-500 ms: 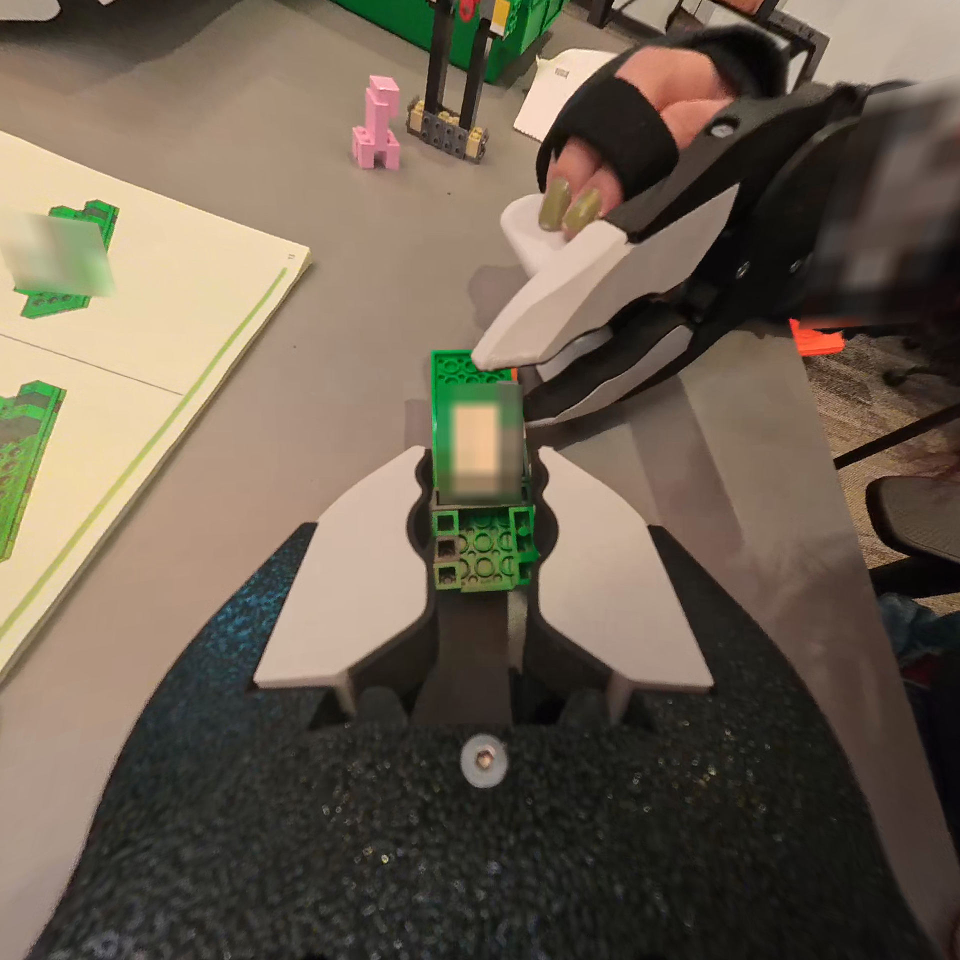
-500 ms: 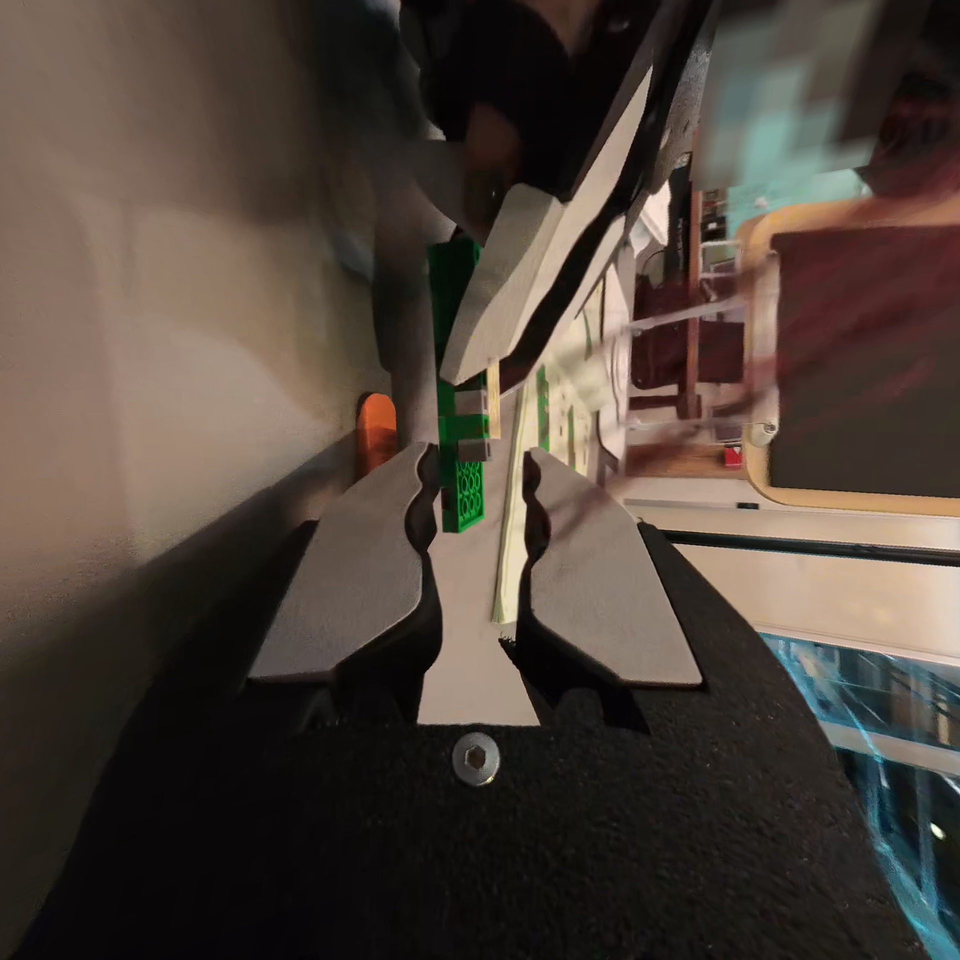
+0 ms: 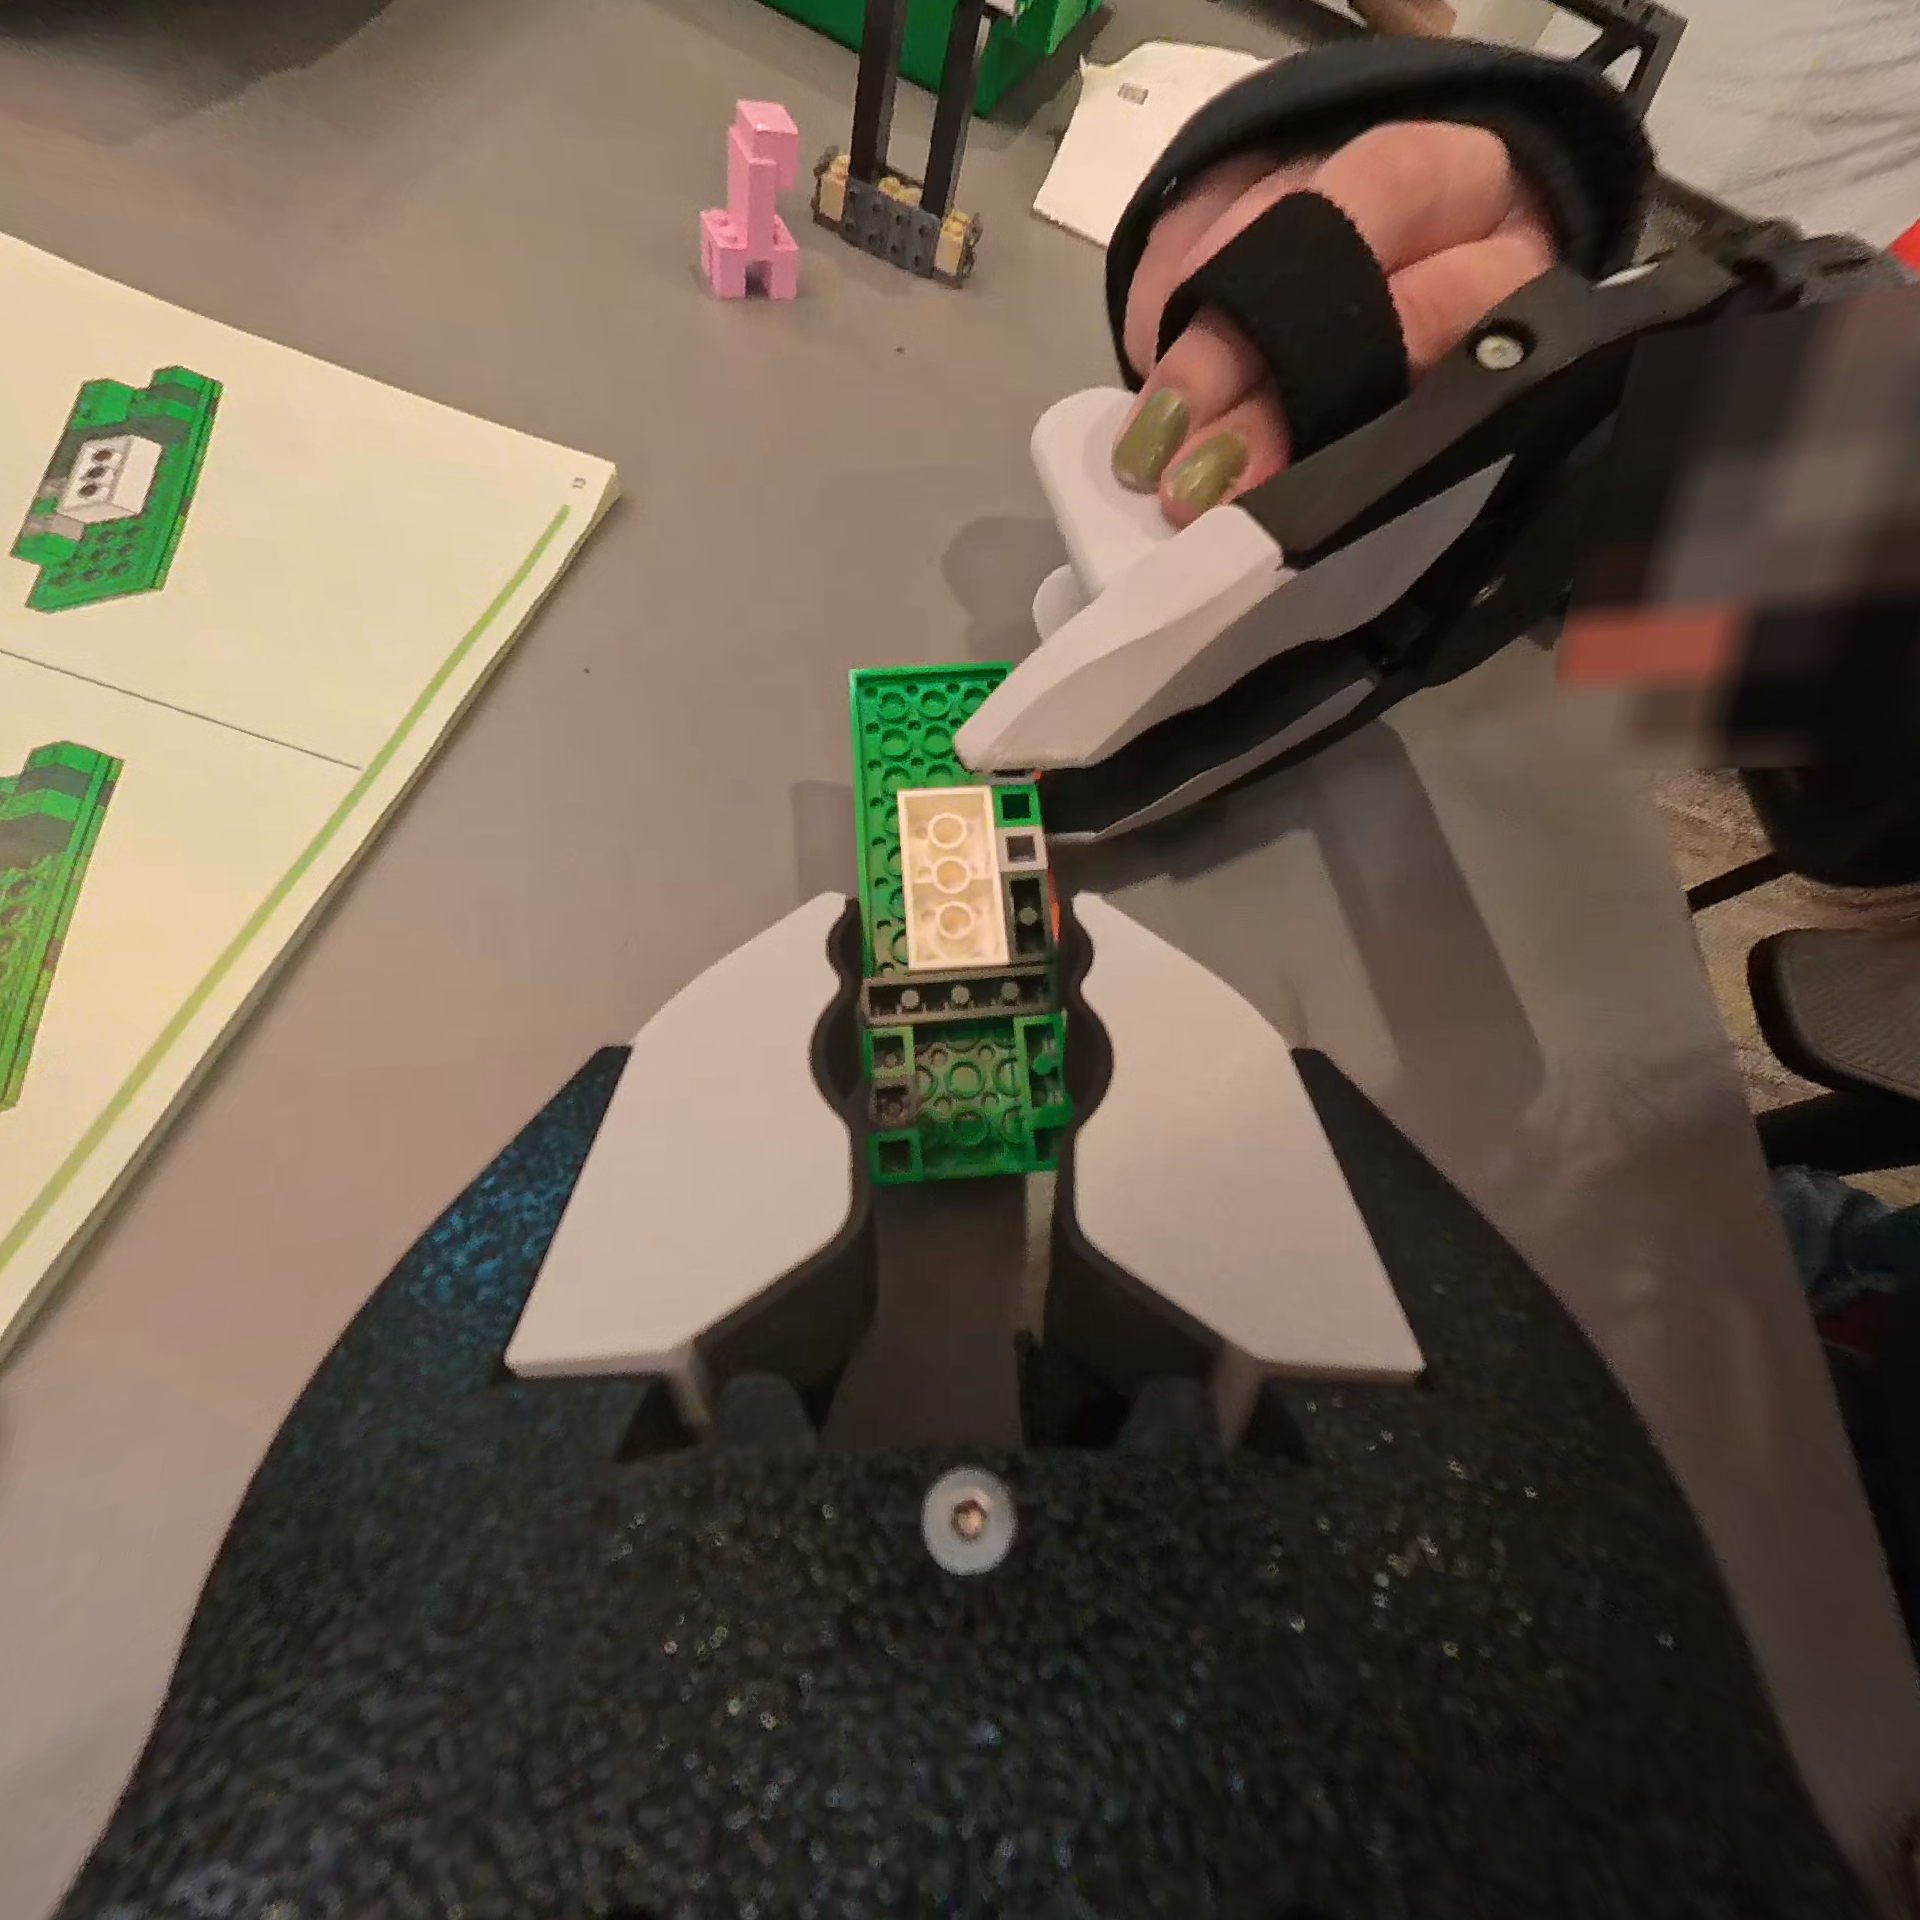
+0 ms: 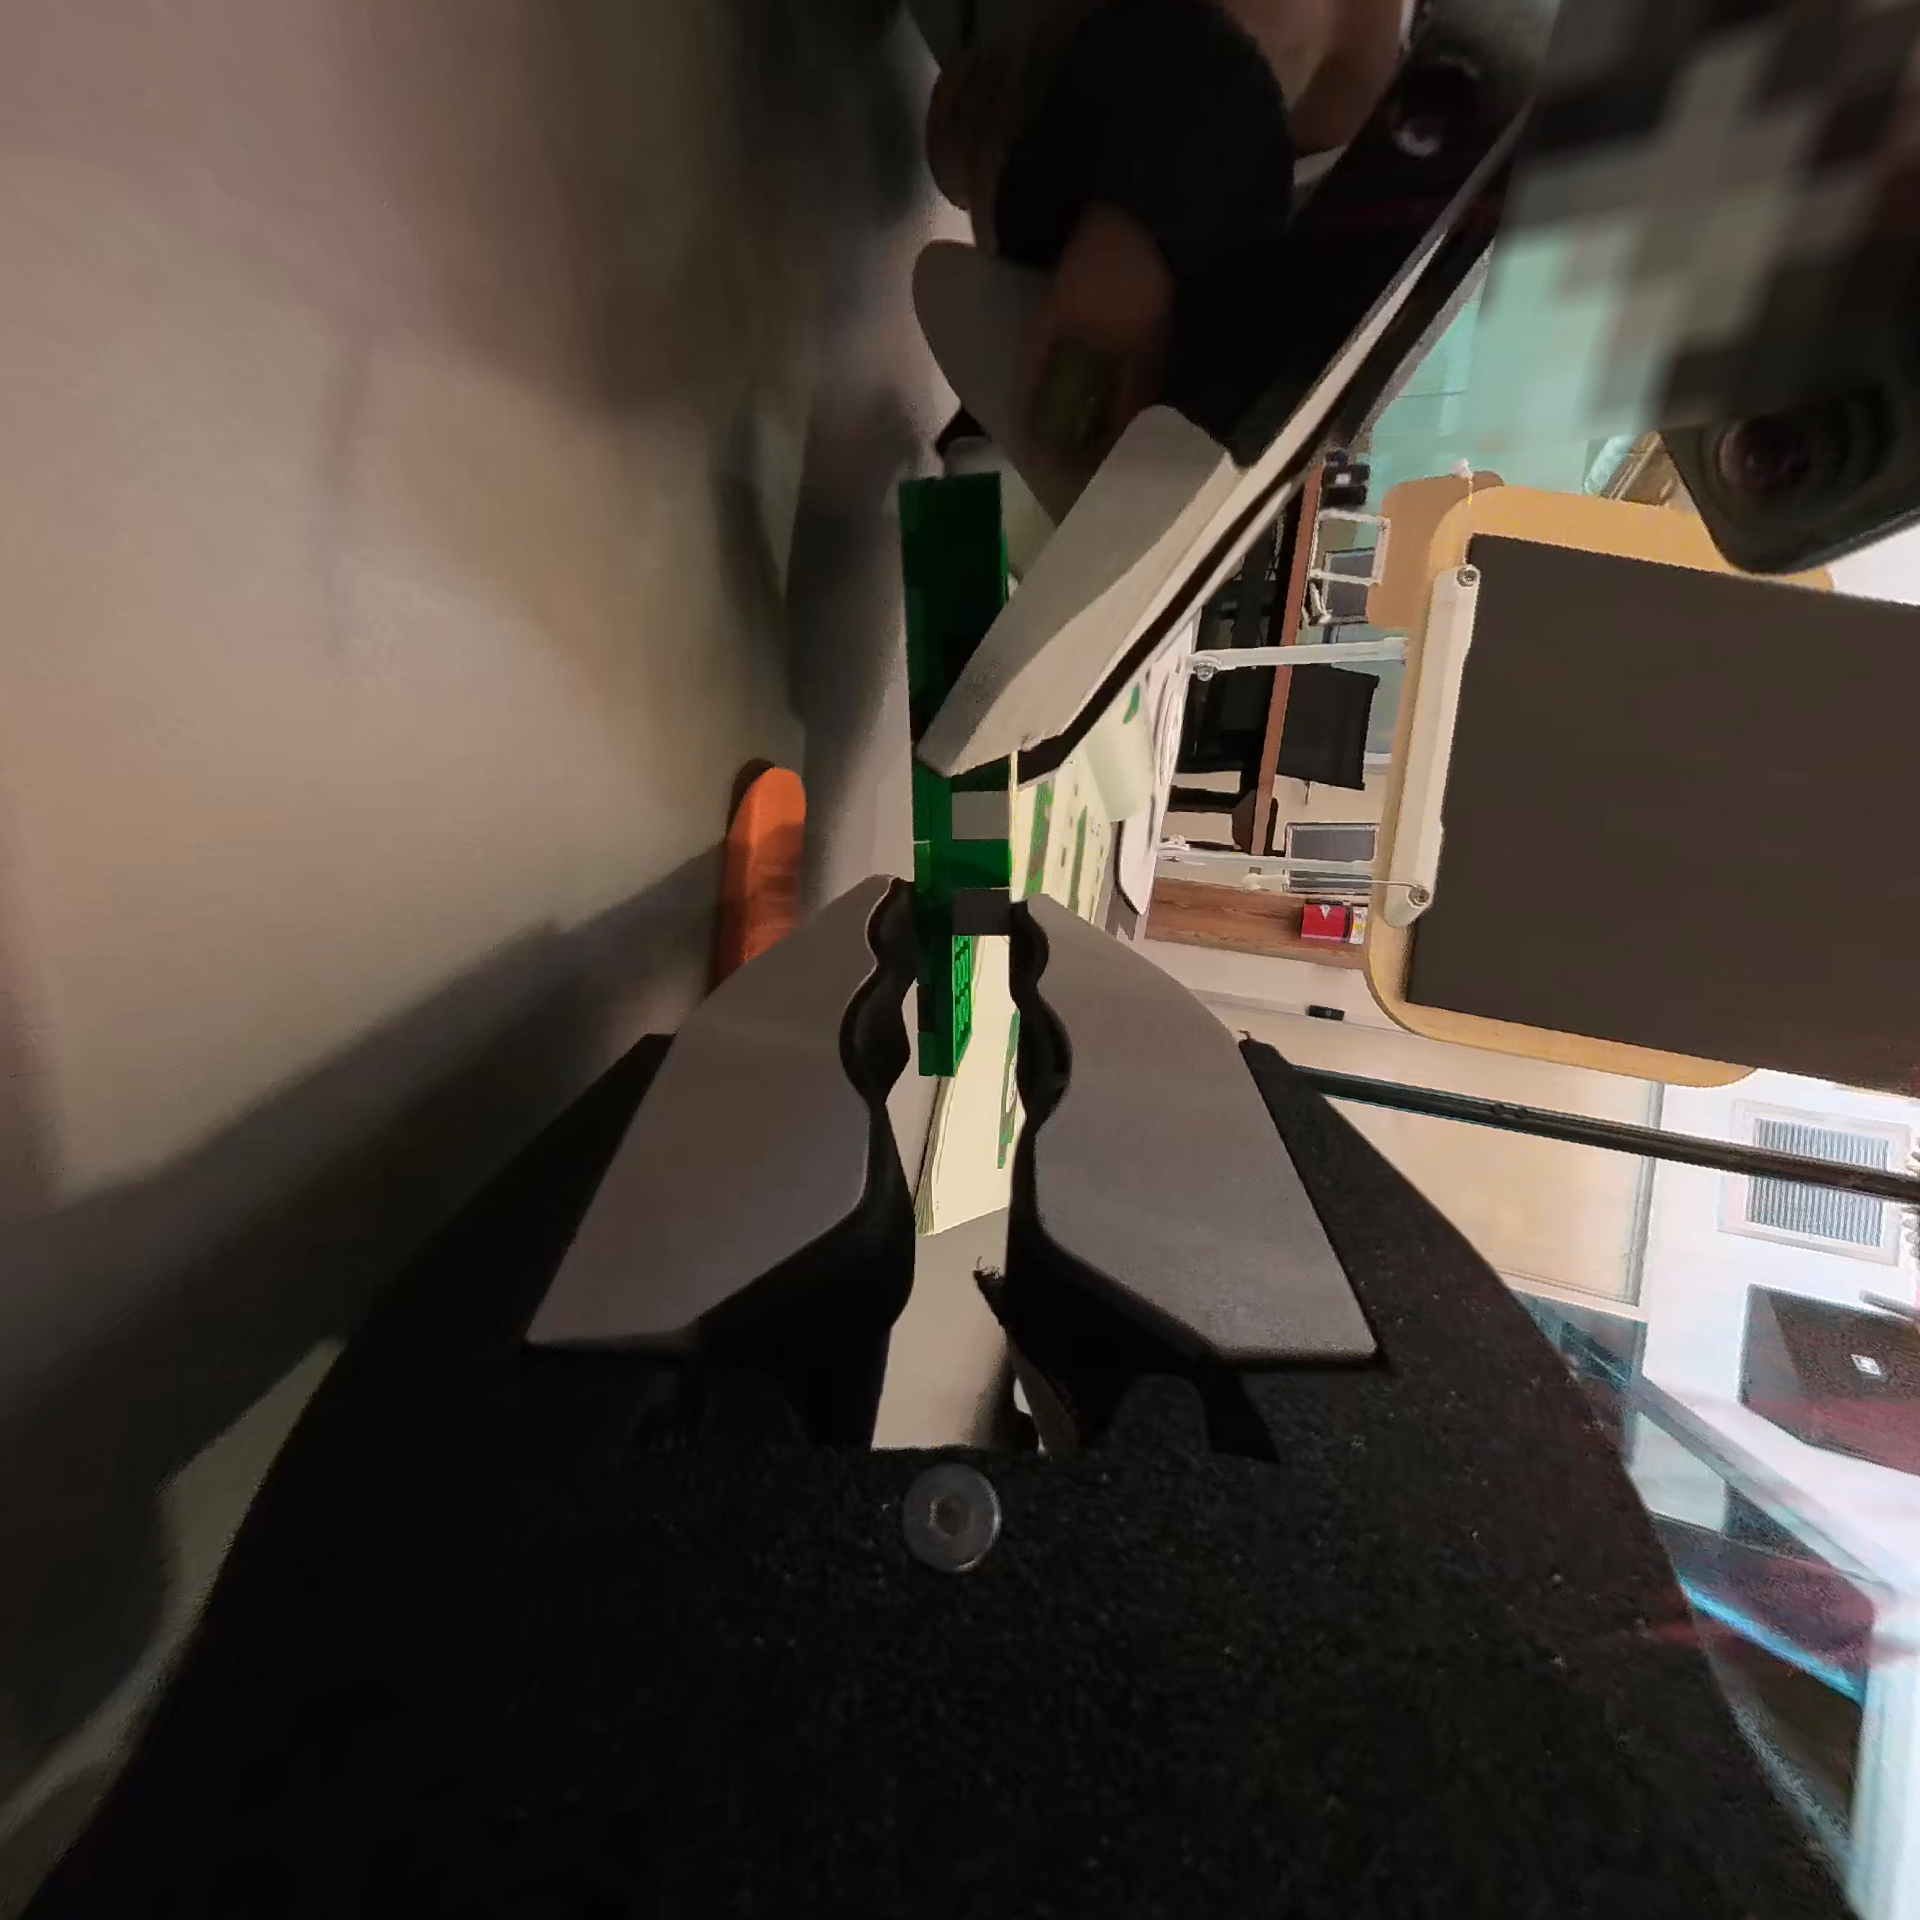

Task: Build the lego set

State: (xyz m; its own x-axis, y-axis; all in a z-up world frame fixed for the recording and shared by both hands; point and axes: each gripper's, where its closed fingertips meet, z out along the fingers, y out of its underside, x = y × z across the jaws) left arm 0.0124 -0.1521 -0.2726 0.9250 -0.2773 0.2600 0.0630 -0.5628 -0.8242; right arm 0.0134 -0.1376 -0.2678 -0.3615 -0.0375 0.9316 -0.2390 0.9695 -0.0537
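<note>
A flat green lego assembly (image 3: 914, 727) carries a white three-stud brick (image 3: 951, 878), a small grey piece and dark strips. My left gripper (image 3: 961, 935) is shut on its near end and holds it above the grey table (image 3: 623, 831). My right gripper (image 3: 1013, 774) comes in from the right, with one finger over the assembly's right edge and one under it. In the right wrist view the assembly (image 4: 951, 582) is edge-on between my right gripper (image 4: 961, 914) fingertips, which touch both faces. A left gripper finger (image 4: 1060, 623) crosses it from the upper right.
An open instruction booklet (image 3: 260, 623) lies at the left. A pink lego figure (image 3: 753, 208), a small black-legged build (image 3: 899, 208), a green box (image 3: 997, 52) and a white sheet (image 3: 1122, 135) stand at the back. The table edge and a chair (image 3: 1849, 1018) are at the right. Less than 4 cm separates the two grippers' tips. Both grippers' tips are roughly 20 cm from the pink lego figure (image 3: 753, 208).
My right gripper's jaws have narrowed and now touch both faces of the assembly's edge. My left gripper still holds the assembly, which stays in about the same place.
</note>
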